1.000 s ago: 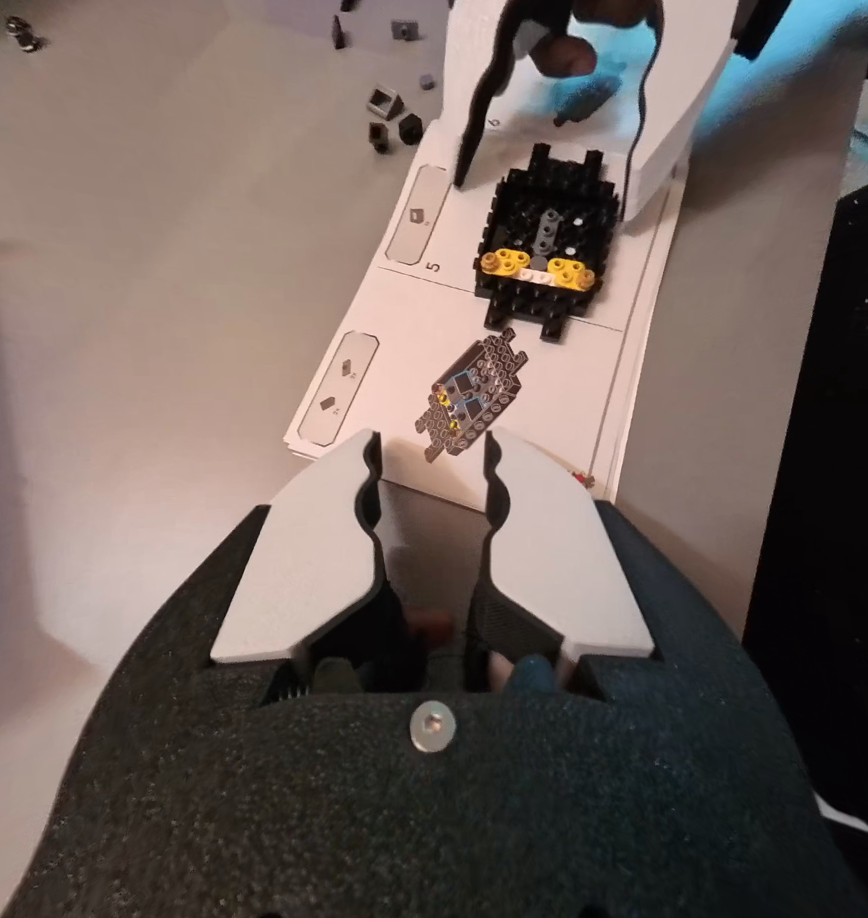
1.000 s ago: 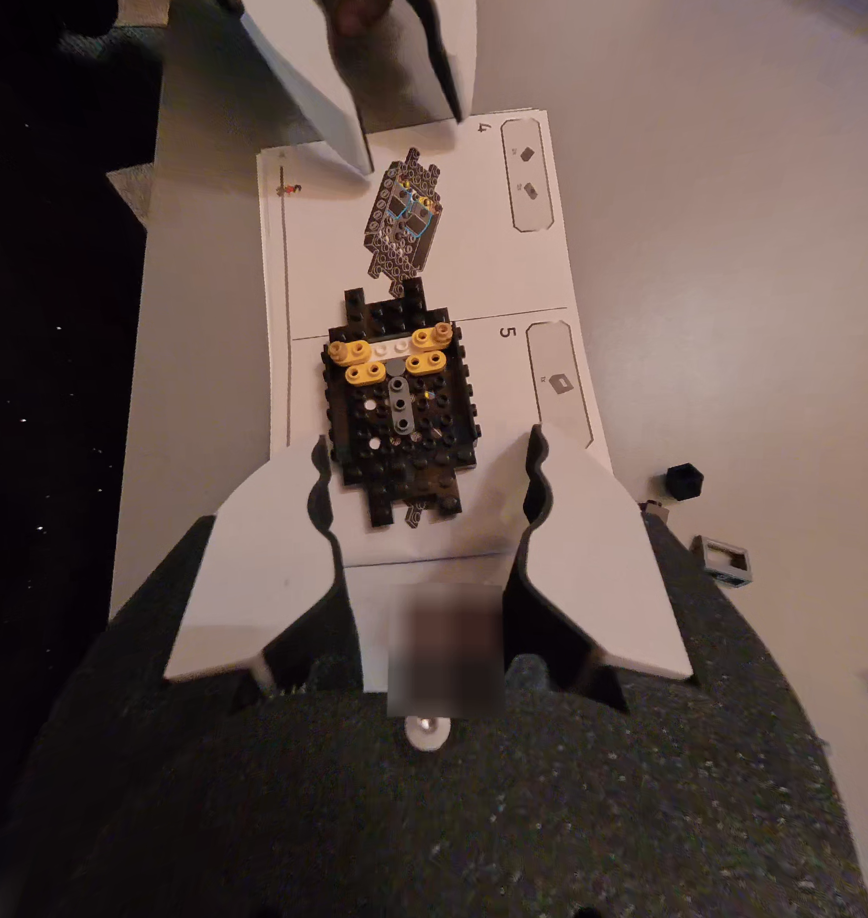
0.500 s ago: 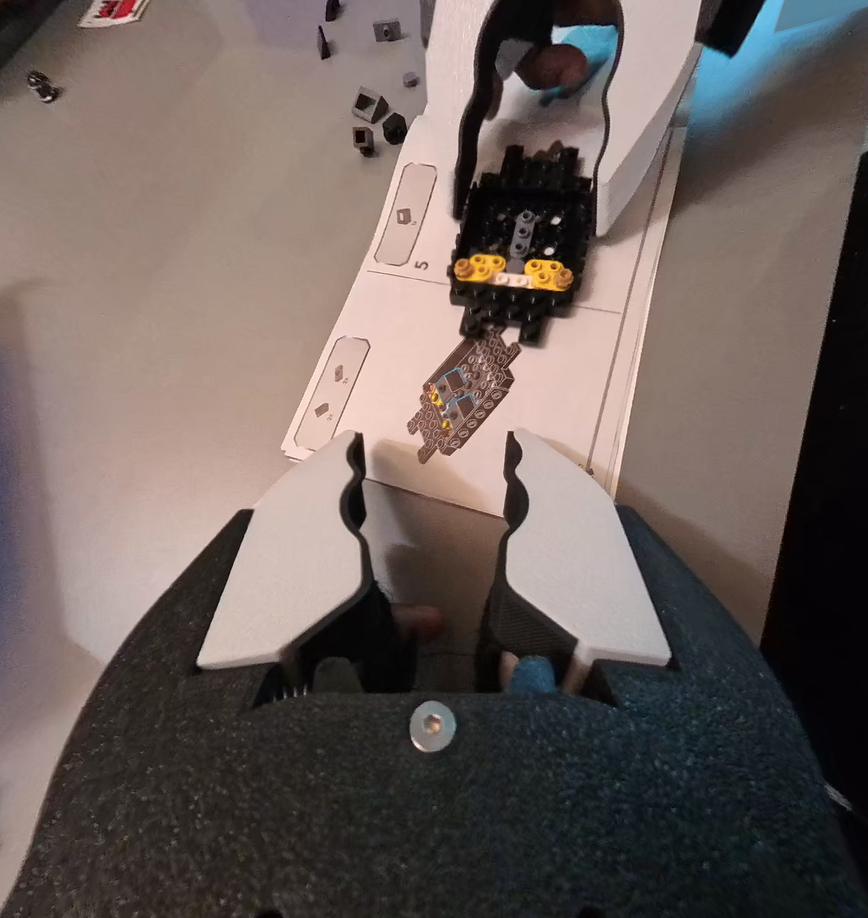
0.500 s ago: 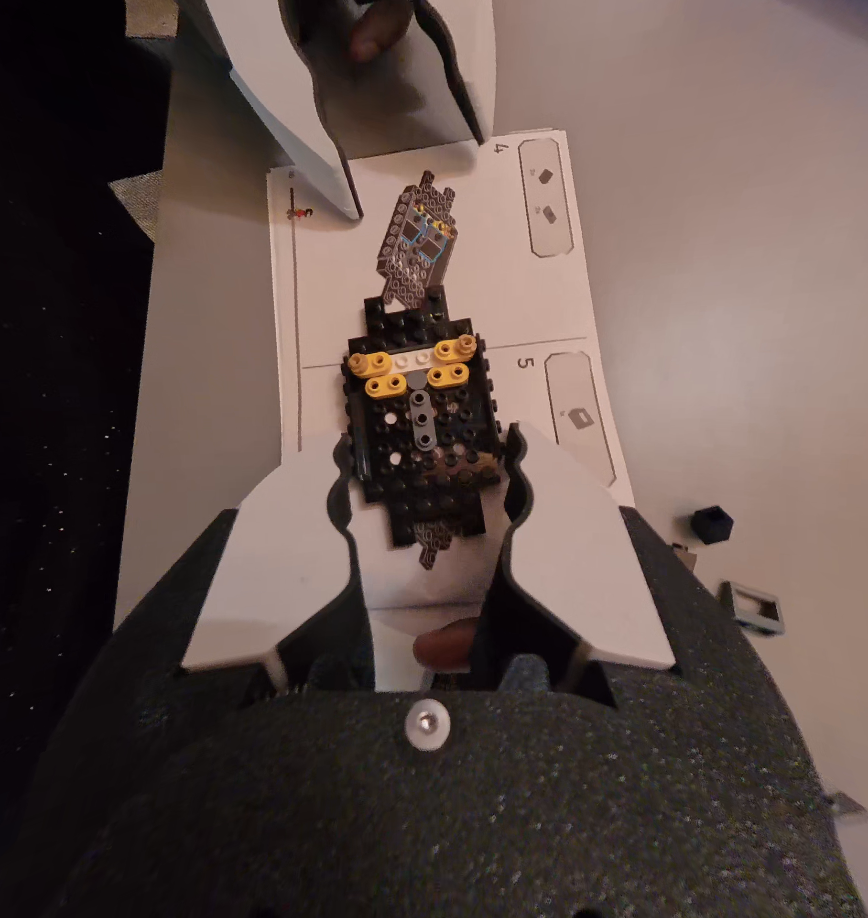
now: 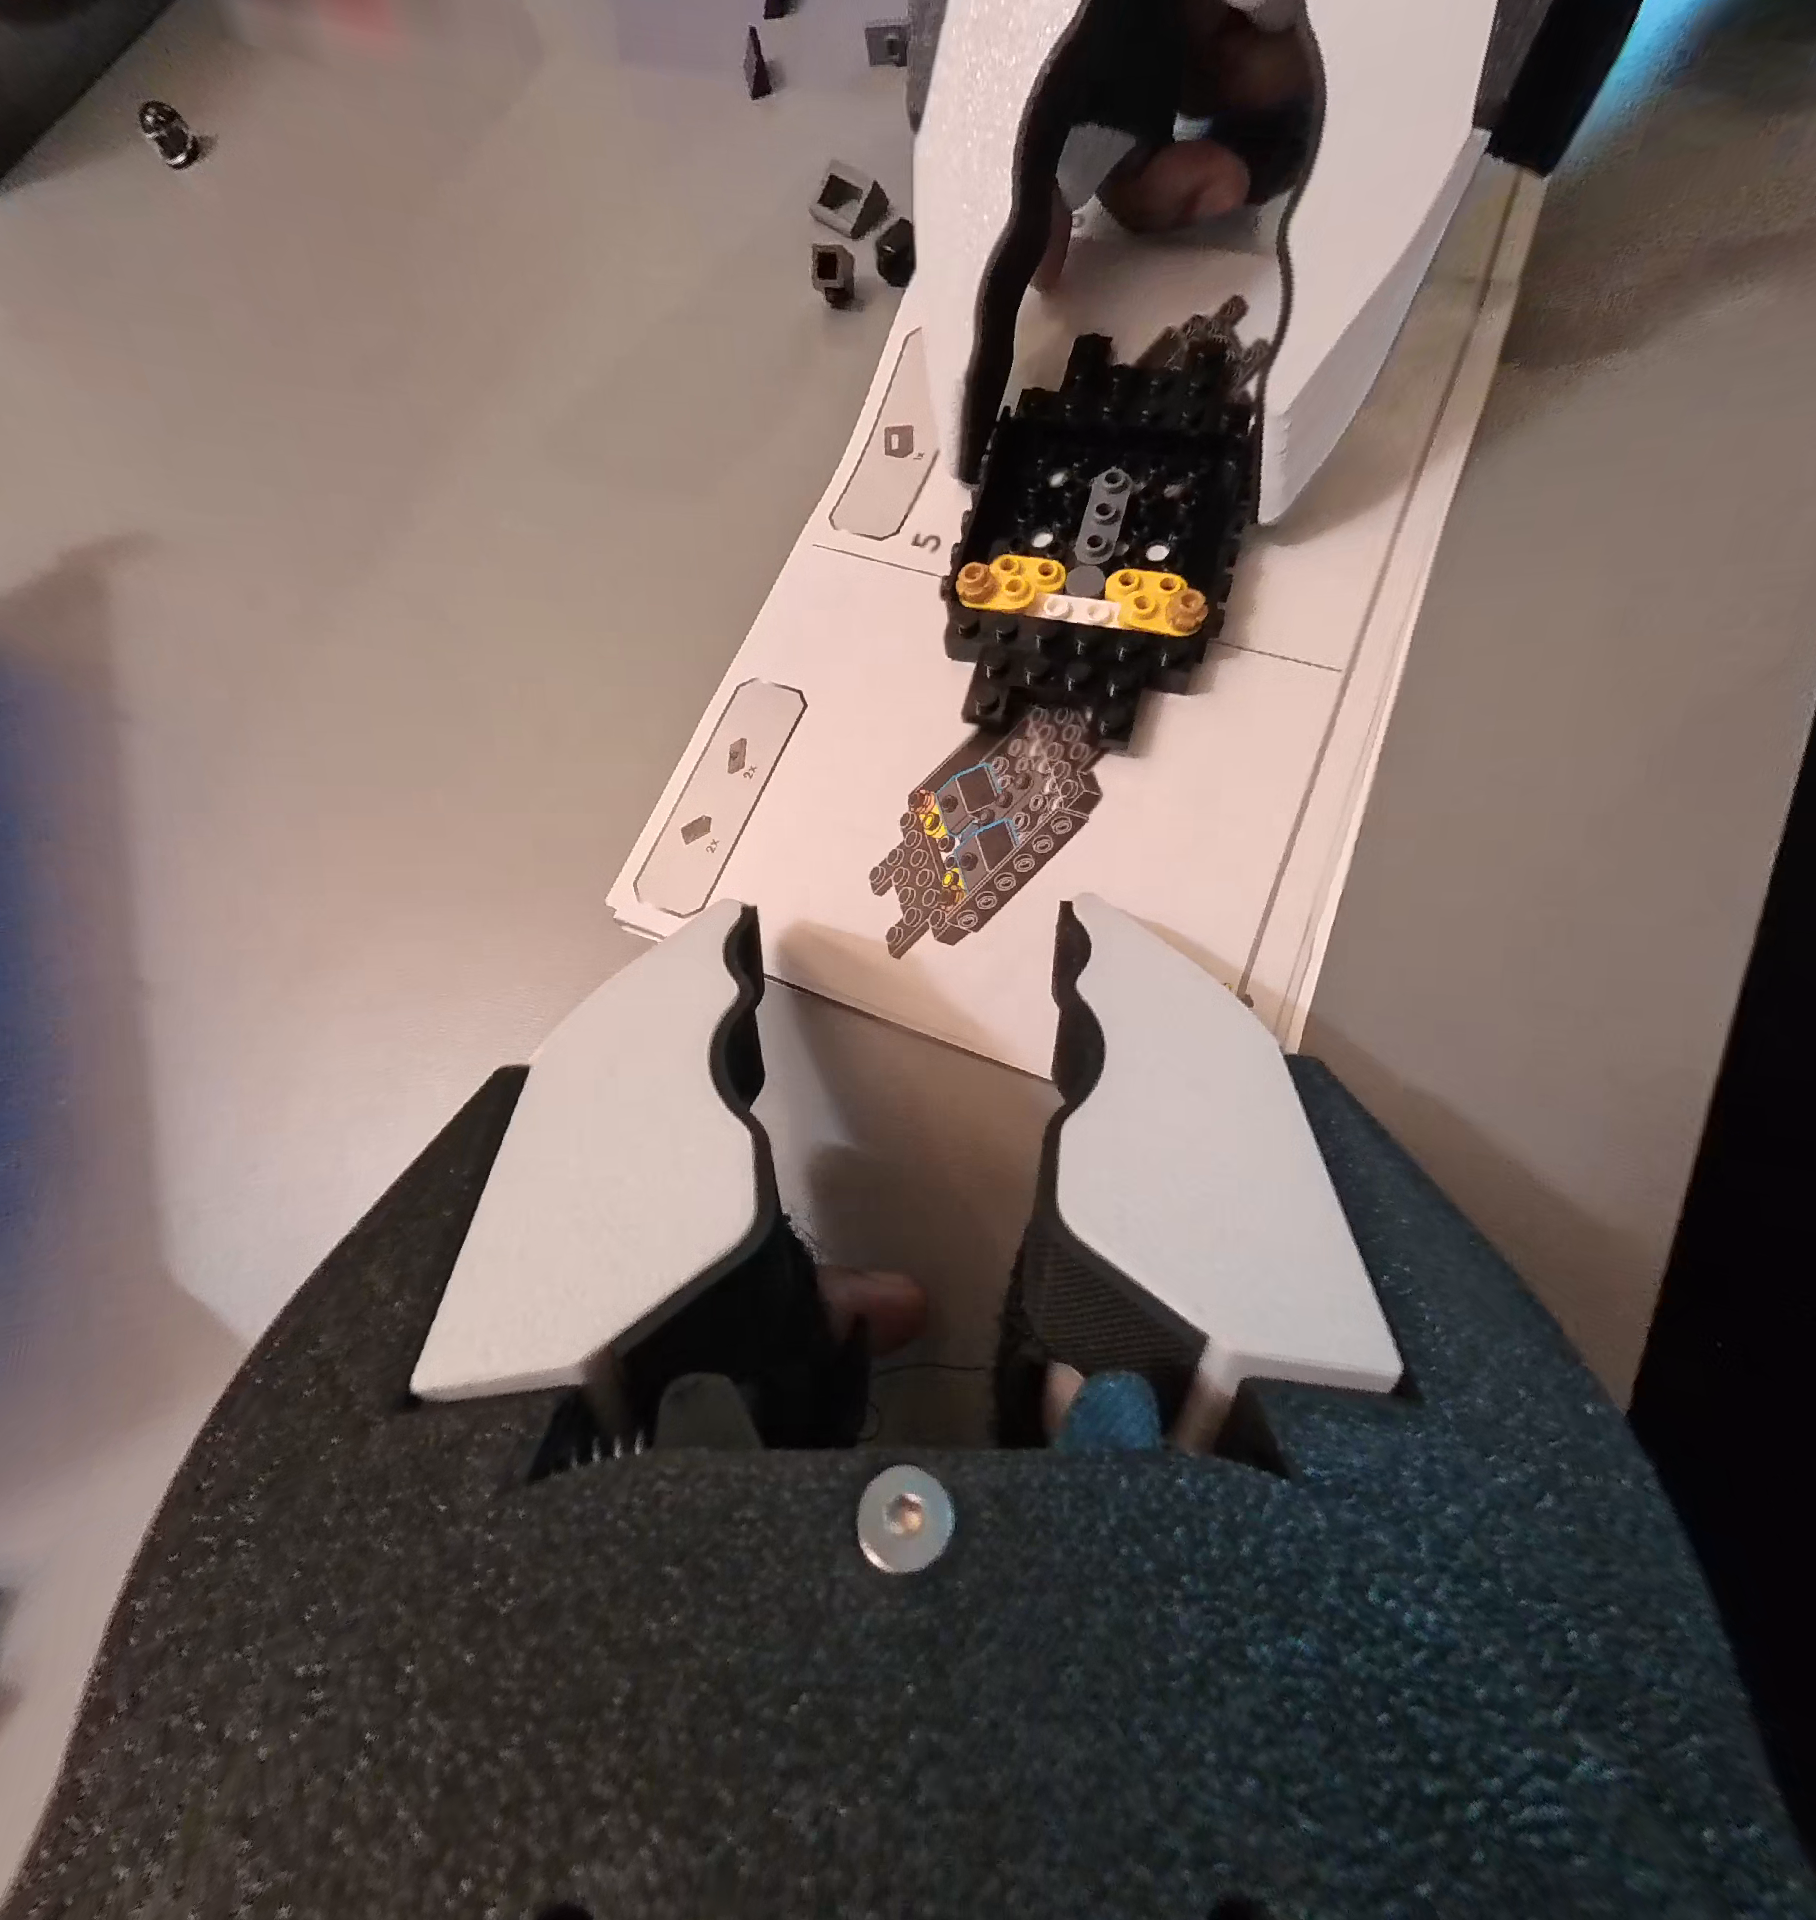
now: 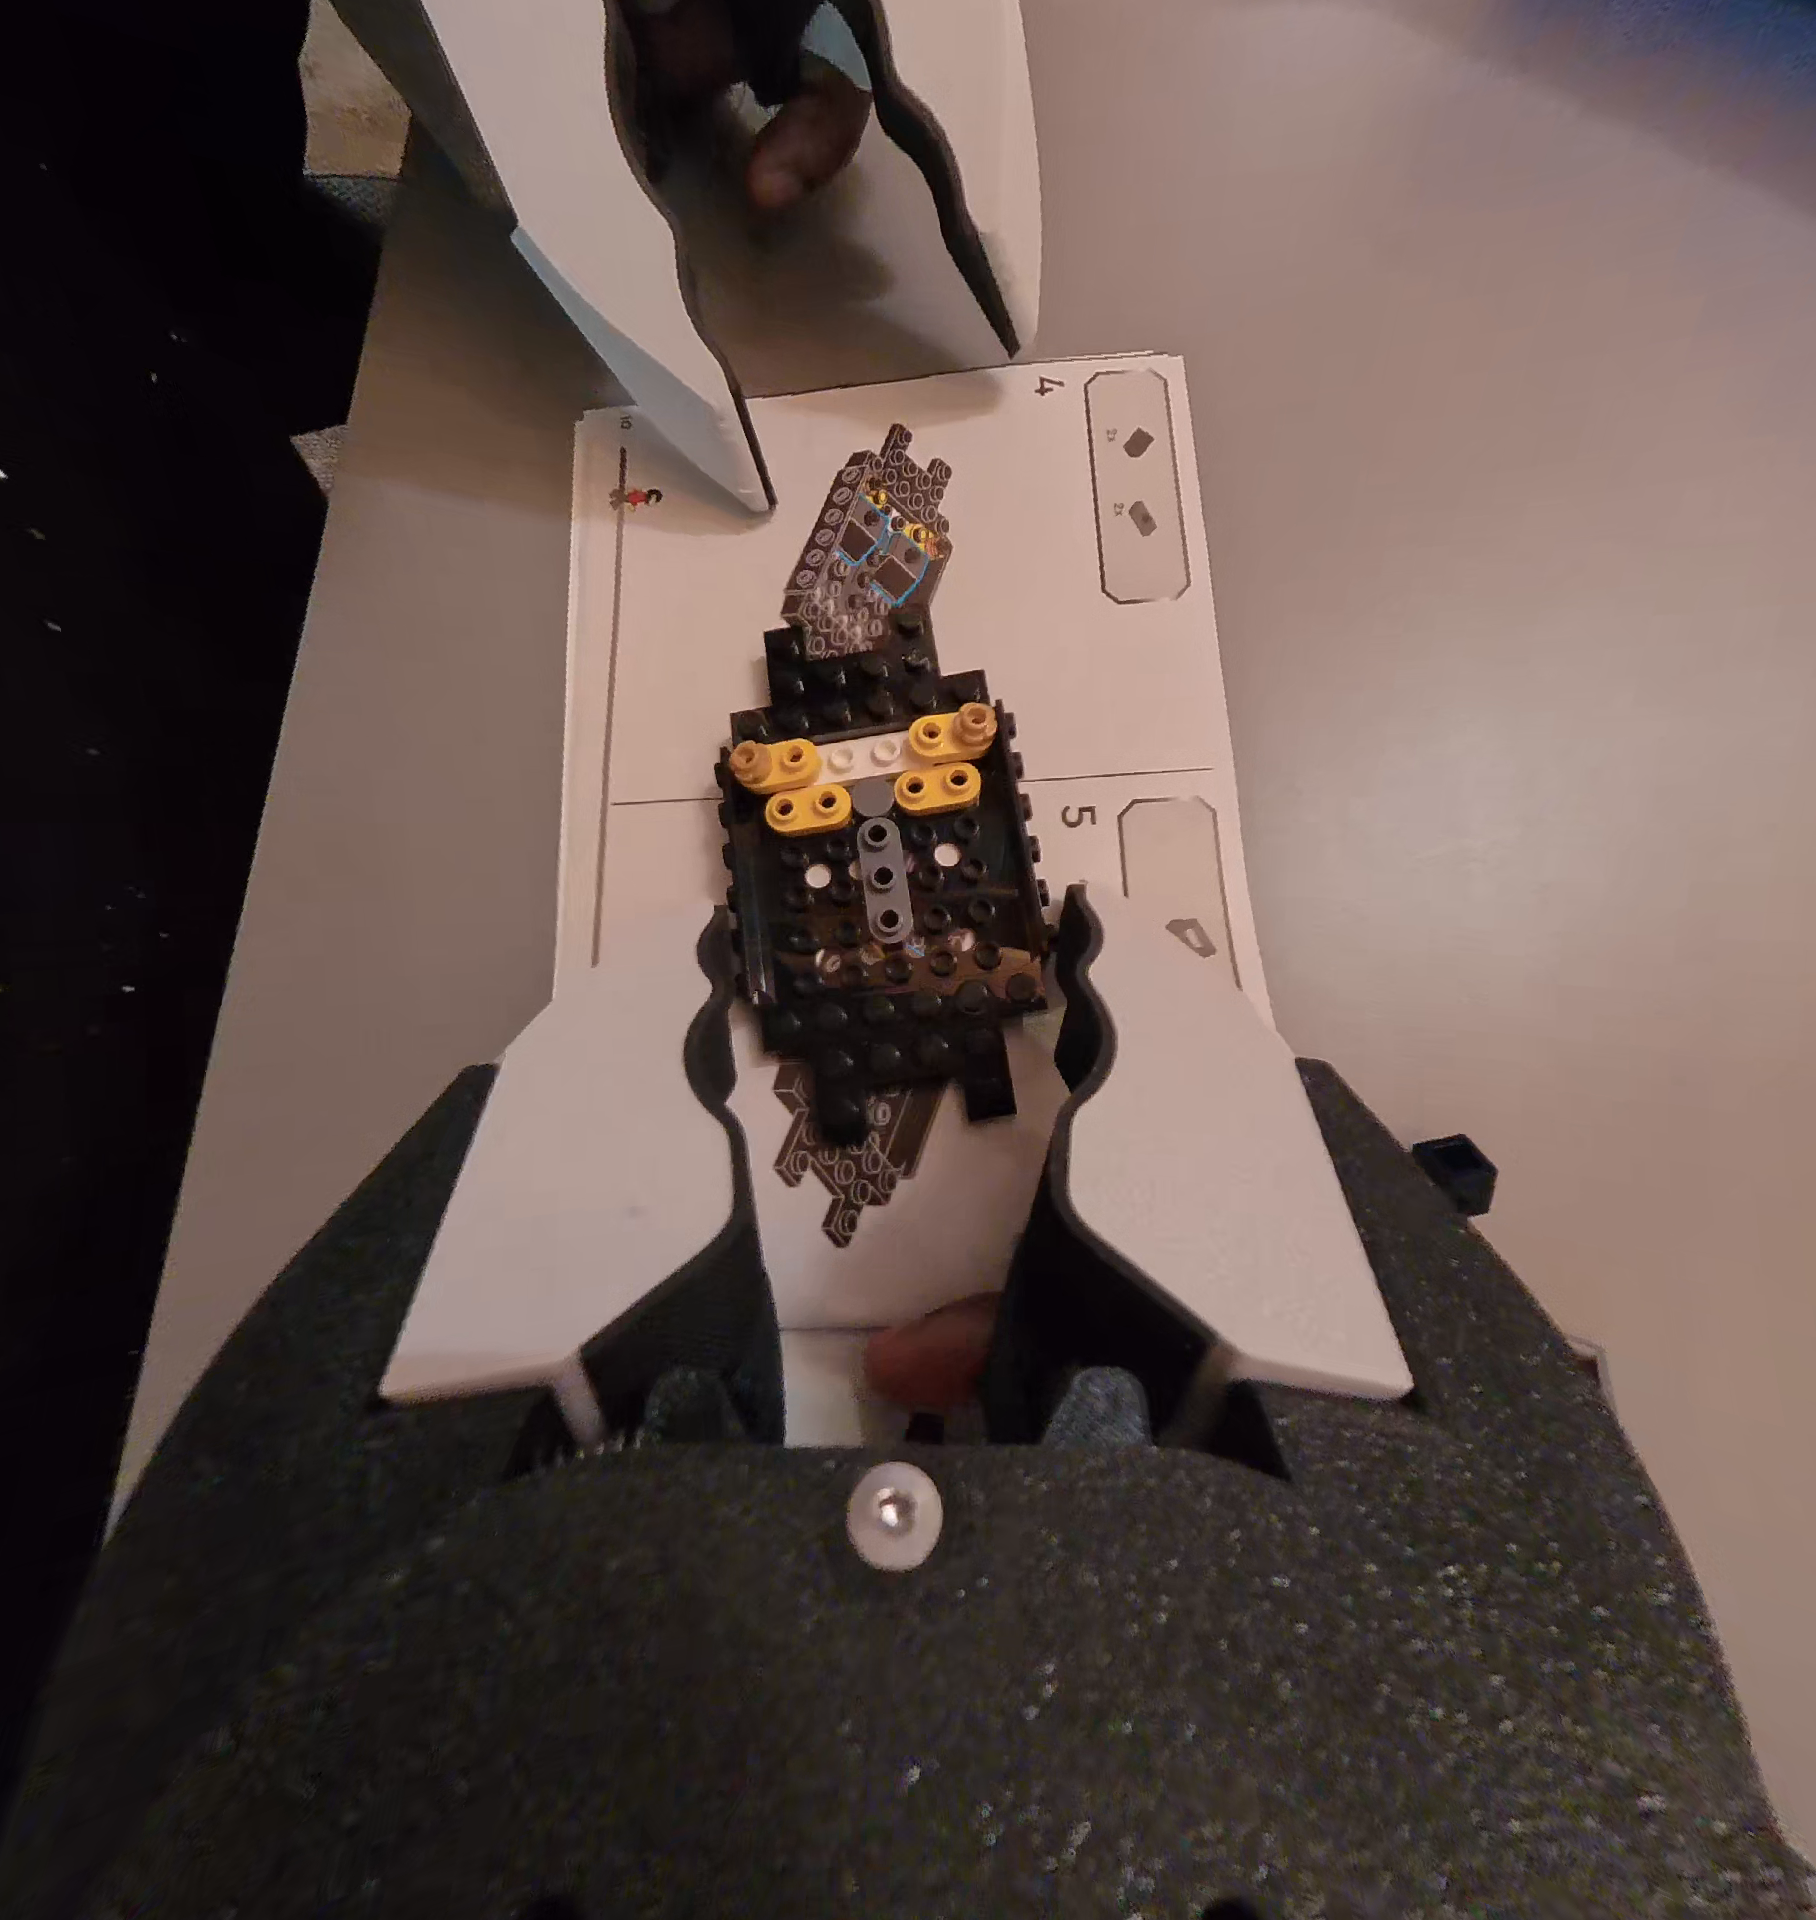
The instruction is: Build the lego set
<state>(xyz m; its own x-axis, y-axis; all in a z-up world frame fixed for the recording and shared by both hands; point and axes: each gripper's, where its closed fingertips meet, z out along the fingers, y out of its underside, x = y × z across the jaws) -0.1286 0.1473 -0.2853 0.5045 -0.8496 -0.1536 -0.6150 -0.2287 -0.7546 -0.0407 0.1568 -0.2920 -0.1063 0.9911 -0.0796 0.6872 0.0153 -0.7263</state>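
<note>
A: State of the right gripper (image 6: 891,971)?

B: Its fingers flank the near end of the model (image 6: 878,883), narrow, one on each side. They look to be touching it, but a firm clamp cannot be confirmed from either view. The model sits at centre frame on the booklet (image 6: 1122,707).

A: And the left gripper (image 5: 904,951)?

B: Set at a moderate gap, holding nothing. It hangs over the booklet's (image 5: 1226,831) near edge. In the right wrist view it appears at 12 o'clock (image 6: 888,426), well apart from the model.

A: Clearance around the model?

B: Bare booklet paper lies at 9 and 3 o'clock of it. The table (image 6: 1506,623) is open from 1 to 4 o'clock. At 9 o'clock the table edge drops to a dark area just past the booklet.

A: Loose parts?

B: In the left wrist view, small dark bricks (image 5: 852,223) lie at 11 o'clock on the table (image 5: 416,520); one dark brick (image 6: 1455,1169) shows at 3 o'clock in the right wrist view.

A: Anything obscured?

B: The model covers part of the printed diagrams. Its near tabs are partly hidden between the right fingers. The far bricks are cut off at the frame's top edge, and their shapes are hard to resolve.
</note>
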